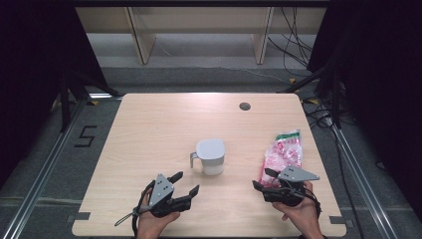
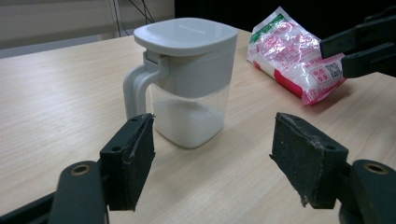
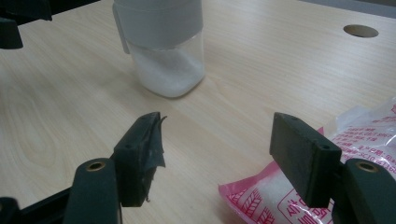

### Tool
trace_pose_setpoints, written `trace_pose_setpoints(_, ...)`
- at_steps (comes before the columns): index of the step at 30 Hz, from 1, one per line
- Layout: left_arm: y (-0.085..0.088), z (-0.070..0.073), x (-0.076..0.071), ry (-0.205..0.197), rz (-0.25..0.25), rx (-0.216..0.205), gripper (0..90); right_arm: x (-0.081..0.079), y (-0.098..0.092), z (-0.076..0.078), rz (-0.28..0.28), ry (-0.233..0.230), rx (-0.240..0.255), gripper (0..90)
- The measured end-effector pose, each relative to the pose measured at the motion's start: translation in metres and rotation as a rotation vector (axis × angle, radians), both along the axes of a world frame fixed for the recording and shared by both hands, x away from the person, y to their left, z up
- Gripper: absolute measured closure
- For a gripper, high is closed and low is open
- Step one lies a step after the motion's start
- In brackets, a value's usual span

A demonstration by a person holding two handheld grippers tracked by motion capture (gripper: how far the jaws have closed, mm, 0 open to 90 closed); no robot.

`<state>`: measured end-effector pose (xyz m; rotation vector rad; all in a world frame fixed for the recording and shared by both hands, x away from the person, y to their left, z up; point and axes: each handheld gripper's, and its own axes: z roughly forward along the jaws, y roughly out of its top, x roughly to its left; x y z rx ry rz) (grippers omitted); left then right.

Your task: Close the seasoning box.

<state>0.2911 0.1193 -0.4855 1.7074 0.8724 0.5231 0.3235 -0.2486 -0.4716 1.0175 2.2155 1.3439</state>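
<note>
The lidded canister (image 1: pixel 211 156) sits mid-table; the pink bag (image 1: pixel 283 153) lies at three o'clock. Left gripper (image 1: pixel 185 183) and right gripper (image 1: pixel 263 179) gape wide, empty, probably poised to reach.

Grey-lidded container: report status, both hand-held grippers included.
Left hand-held gripper open, empty. Right hand-held gripper open at the near end of the pink bag. Container upright, lid shut, white powder inside. Nothing between it and the grippers.
</note>
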Motion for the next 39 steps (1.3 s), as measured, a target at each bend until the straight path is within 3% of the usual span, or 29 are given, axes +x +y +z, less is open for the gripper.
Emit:
trace_pose_setpoints(18, -0.008, -0.016, -0.017, 0.021, 0.007, 0.022, 28.1, -0.001, 0.001, 0.001, 0.019, 0.012, -0.007, 35.3)
trace_pose_setpoints(22, -0.008, -0.018, -0.017, 0.006, -0.007, 0.047, 27.7, -0.001, 0.001, 0.001, 0.018, 0.011, -0.007, 35.3)
trace_pose_setpoints(24, -0.009, -0.019, -0.019, 0.018, 0.008, 0.029, 27.7, -0.002, 0.002, 0.0, 0.012, 0.02, -0.001, 35.3)
trace_pose_setpoints(26, -0.009, -0.02, -0.018, -0.001, -0.008, 0.048, 27.7, -0.003, 0.002, 0.0, 0.005, 0.024, 0.006, 35.3)
trace_pose_setpoints(29, -0.009, -0.021, -0.018, 0.009, -0.001, 0.058, 27.6, -0.002, 0.002, 0.0, 0.013, 0.013, -0.004, 35.2)
trace_pose_setpoints(39, -0.009, -0.02, -0.019, 0.007, -0.003, 0.054, 26.5, -0.001, 0.002, 0.0, 0.027, 0.012, -0.002, 35.0)
